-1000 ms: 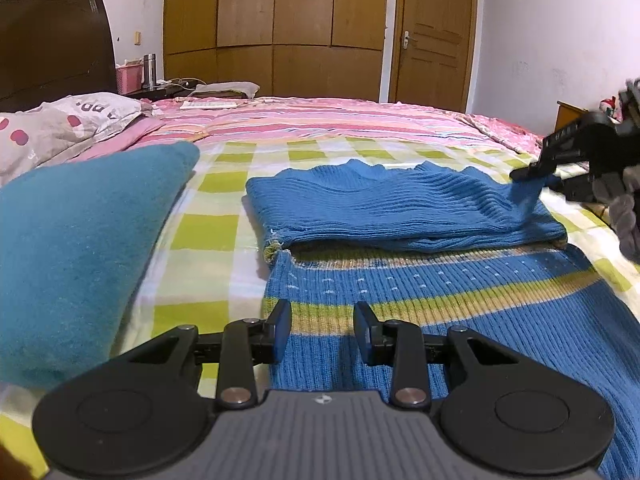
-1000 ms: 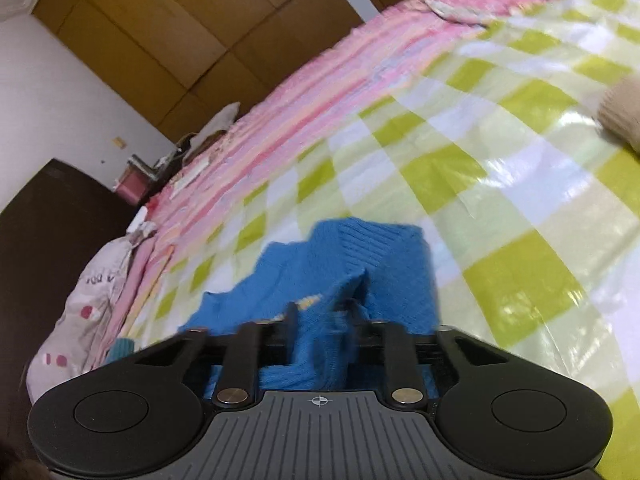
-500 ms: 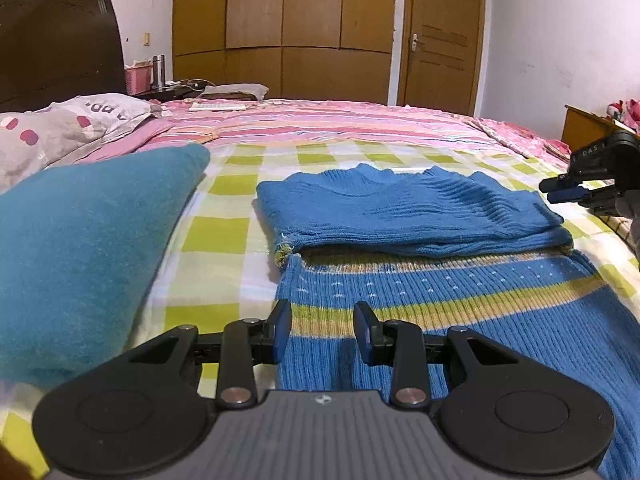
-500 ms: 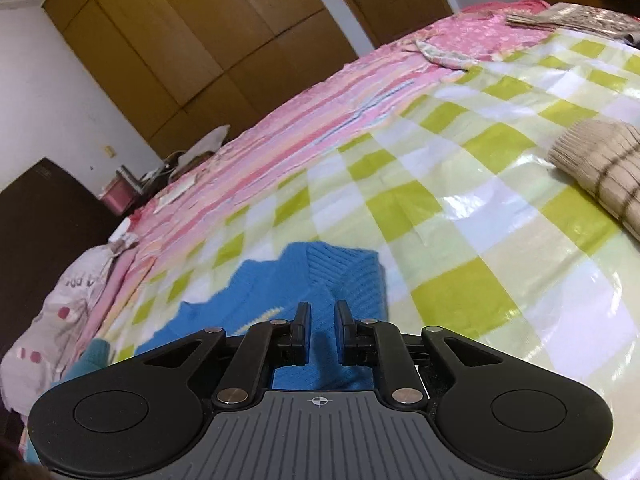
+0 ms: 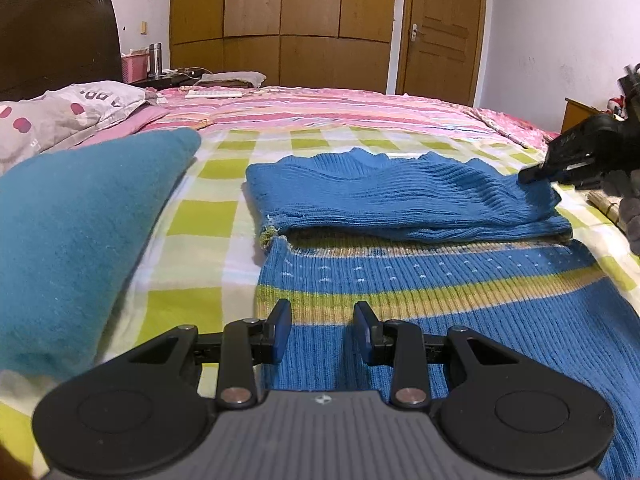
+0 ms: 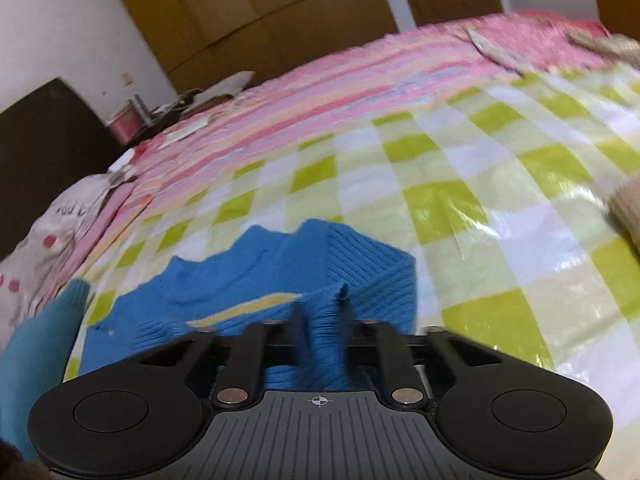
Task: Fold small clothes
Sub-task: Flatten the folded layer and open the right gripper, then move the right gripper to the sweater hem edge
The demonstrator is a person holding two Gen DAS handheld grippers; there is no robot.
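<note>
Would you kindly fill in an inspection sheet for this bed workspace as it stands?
Surface: green-checked sheet over a pink striped quilt.
Job's things: blue sweater, far part folded over its striped body.
Clutter: teal blanket, spotted pillow, beige knit.
Grippers: left hand-held gripper open above the sweater; right hand-held gripper shut on a sweater fold.
Cables: white lead on the nightstand.
Surroundings: wooden wardrobe, door.
</note>
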